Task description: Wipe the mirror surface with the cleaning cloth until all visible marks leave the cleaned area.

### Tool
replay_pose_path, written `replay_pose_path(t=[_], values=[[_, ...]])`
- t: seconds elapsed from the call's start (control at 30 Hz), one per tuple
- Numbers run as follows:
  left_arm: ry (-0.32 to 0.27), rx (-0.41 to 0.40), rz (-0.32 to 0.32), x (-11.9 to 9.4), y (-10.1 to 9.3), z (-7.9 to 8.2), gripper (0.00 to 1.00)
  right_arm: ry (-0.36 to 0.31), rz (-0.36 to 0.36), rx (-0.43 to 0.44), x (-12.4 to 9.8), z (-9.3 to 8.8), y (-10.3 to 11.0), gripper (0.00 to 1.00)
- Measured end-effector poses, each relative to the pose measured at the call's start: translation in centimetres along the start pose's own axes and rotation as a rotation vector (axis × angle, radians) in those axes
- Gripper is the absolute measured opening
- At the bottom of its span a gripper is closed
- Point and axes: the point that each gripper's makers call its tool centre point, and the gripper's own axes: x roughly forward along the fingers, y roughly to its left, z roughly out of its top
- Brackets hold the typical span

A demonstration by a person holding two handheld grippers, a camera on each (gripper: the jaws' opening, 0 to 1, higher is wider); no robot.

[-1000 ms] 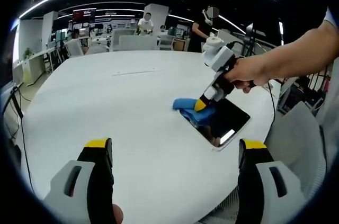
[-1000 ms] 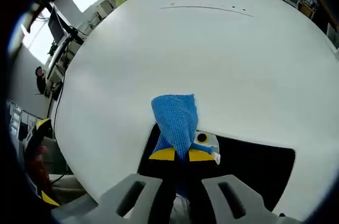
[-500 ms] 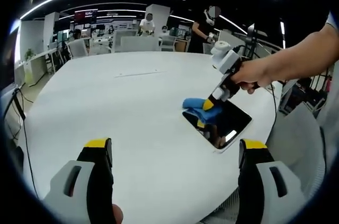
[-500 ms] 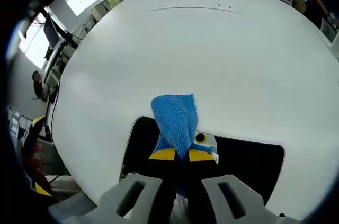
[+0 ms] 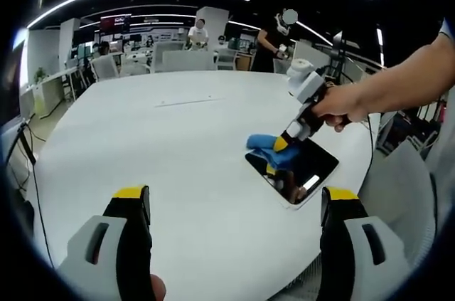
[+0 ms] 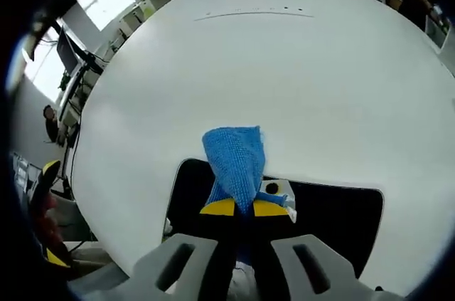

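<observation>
Cloth (image 6: 236, 166), blue and knitted, is pinched between the closed jaws of the right gripper (image 6: 238, 208) and pressed on the dark mirror (image 6: 334, 219), which lies on the white counter (image 6: 284, 80). Left gripper (image 5: 231, 205) is held spread wide above the counter, holding nothing.

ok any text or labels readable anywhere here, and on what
None can be read.
The screen on the far wall shows red and white patches, too small and blurred to read.
The cloth, the mirror, the table and the right gripper bear no visible print.
</observation>
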Motion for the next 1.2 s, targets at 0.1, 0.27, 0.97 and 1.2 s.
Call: replay_pose_path(t=[0.1, 0.27, 0.97, 1.2], values=[[0.0, 0.002, 0.0, 0.0, -0.1, 0.0, 0.99, 0.0, -0.001, 0.0, -0.1, -0.4, 0.1, 0.0], [-0.006, 0.007, -0.002, 0.0, -0.3, 0.3, 0.99, -0.005, 0.001, 0.004, -0.3, -1.2, 0.3, 0.0], [-0.004, 0.019, -0.004, -0.6, -1.5, -0.1, 0.99, -0.035, 0.005, 0.007, -1.3, -5.3, 1.6, 0.01], [0.002, 0.023, -0.006, -0.2, -2.2, -0.4, 0.99, -0.031, 0.007, -0.002, -1.8, -6.5, 1.9, 0.0]])
